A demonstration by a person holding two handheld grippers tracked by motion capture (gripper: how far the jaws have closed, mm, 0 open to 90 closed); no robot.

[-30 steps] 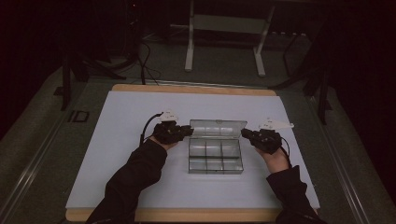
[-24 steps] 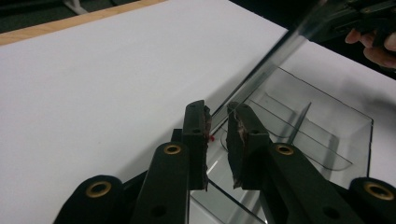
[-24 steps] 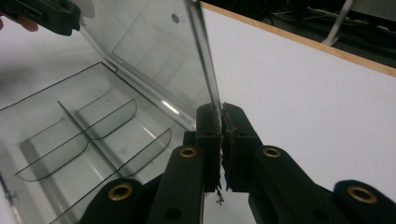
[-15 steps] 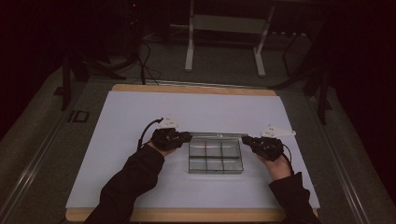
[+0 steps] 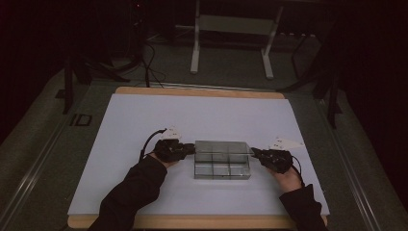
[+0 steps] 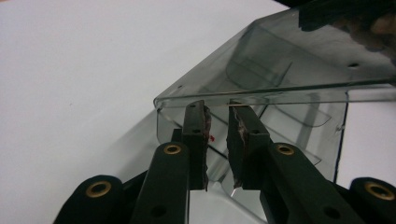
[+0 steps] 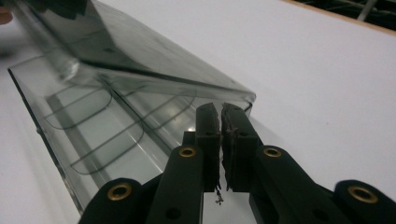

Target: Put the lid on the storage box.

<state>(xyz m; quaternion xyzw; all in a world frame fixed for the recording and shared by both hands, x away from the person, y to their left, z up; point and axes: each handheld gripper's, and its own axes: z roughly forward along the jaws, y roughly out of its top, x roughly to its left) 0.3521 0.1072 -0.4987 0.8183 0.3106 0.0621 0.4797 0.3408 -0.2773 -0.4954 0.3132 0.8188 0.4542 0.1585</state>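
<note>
A clear plastic compartment box (image 5: 222,166) lies on the white table cover, its hinged lid (image 5: 222,146) tilted low over the base. My left gripper (image 5: 191,149) is at the box's left end and my right gripper (image 5: 254,153) at its right end. In the left gripper view the left gripper (image 6: 218,116) is shut, nothing between its jaws, its tips just under the lid's (image 6: 280,60) side rim. In the right gripper view the right gripper (image 7: 220,114) is shut too, its tips against the lid's (image 7: 140,51) corner above the divided base (image 7: 93,121).
The white cover (image 5: 144,125) spreads over a wooden tabletop (image 5: 202,91). A cable (image 5: 146,144) trails from the left gripper. Beyond the table's far edge stand a metal frame (image 5: 231,43) and dark stands on the floor.
The lid, which stood up behind the box, has come down low over the base. Both hands have sunk with it at the box's two ends.
</note>
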